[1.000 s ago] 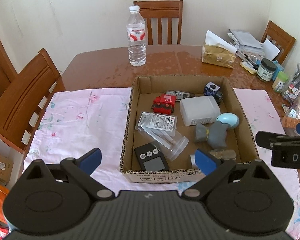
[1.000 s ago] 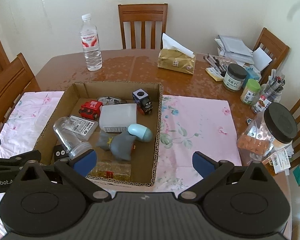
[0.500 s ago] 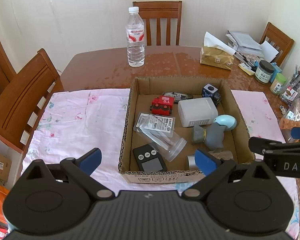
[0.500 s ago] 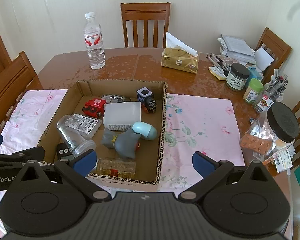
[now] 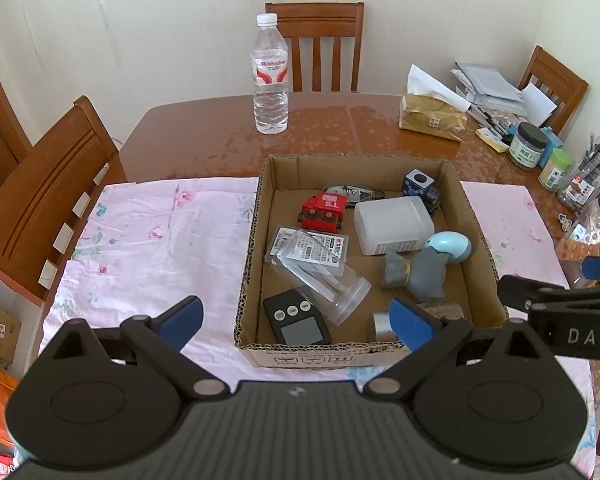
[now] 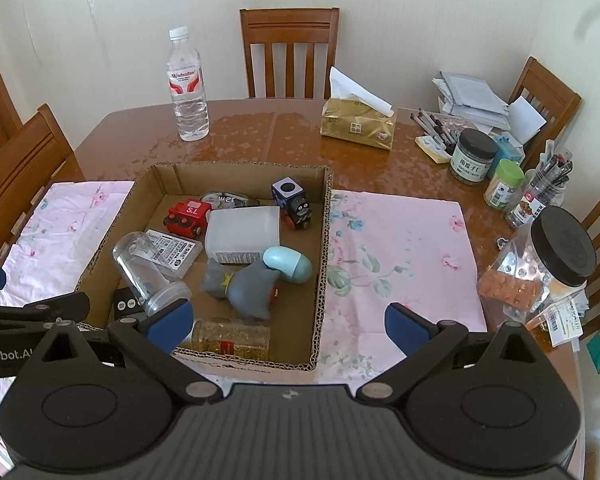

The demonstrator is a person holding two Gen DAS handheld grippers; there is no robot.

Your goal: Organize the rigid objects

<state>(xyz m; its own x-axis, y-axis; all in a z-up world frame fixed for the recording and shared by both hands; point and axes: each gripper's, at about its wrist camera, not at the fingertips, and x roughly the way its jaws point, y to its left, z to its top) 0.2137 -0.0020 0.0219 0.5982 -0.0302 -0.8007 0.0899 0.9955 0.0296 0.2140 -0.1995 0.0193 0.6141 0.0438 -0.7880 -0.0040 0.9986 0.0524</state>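
A cardboard box (image 5: 260,200) (image 6: 324,216) stands on a pink cloth. It holds a red toy car (image 5: 322,210), a white plastic box (image 5: 392,222), a clear jar lying on its side (image 5: 324,280), a black timer (image 5: 298,322), a grey shark toy (image 6: 248,288), a light blue capsule (image 6: 288,264), a blue cube train (image 6: 292,200) and a glass spice jar (image 6: 230,338). My left gripper (image 5: 296,320) is open and empty above the box's near edge. My right gripper (image 6: 288,320) is open and empty above the box's near right corner.
A water bottle (image 5: 270,80), a gold tissue pack (image 6: 358,128), jars, pens and papers (image 6: 472,156) stand on the brown table. A big clear jar with a black lid (image 6: 540,268) is at the right edge. Wooden chairs surround the table.
Both grippers have pulled back and up a little, so the box looks smaller and farther. Nothing in the box has moved.
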